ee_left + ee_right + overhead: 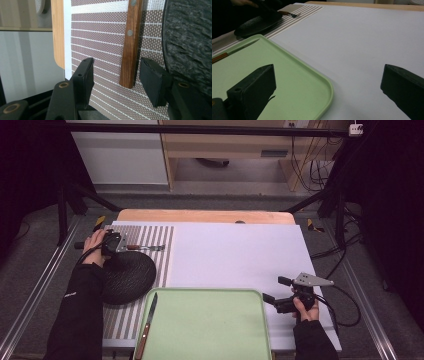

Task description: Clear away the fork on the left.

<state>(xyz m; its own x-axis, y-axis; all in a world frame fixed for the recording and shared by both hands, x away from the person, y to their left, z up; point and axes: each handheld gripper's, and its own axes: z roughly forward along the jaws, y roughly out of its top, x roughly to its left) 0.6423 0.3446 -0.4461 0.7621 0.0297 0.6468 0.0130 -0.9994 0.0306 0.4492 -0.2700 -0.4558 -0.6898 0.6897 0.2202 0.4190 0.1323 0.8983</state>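
Nearest the high cam: green tray [215,330] at the near edge, a wood-handled knife [147,324] lying along its left side, blade pointing far. No brand, label or writing readable anywhere.

Thing in hand: a wood-handled fork [145,248] on the striped placemat [167,255], far-left part of the table, handle end toward the left gripper [120,245], tines pointing right. In the left gripper view the wooden handle [130,47] sits between the two black jaws. Jaws half-spread, gaps on both sides, so pads not pressing it; handle is closer to the right-hand jaw. Two rivets show on the handle.

Just near of the fork: black round plate [127,276], rough-textured, on the same mat. Its rim runs right beside the handle, so tight room on that side; the other side is bare mat up to the white sheet edge and the wooden table edge [58,35].

Right gripper [282,295] is held well apart, near-right, over the white table cover [235,255], just right of the tray corner. Its jaws spread wide, nothing between them. Mid and far-right of the white cover is open room.
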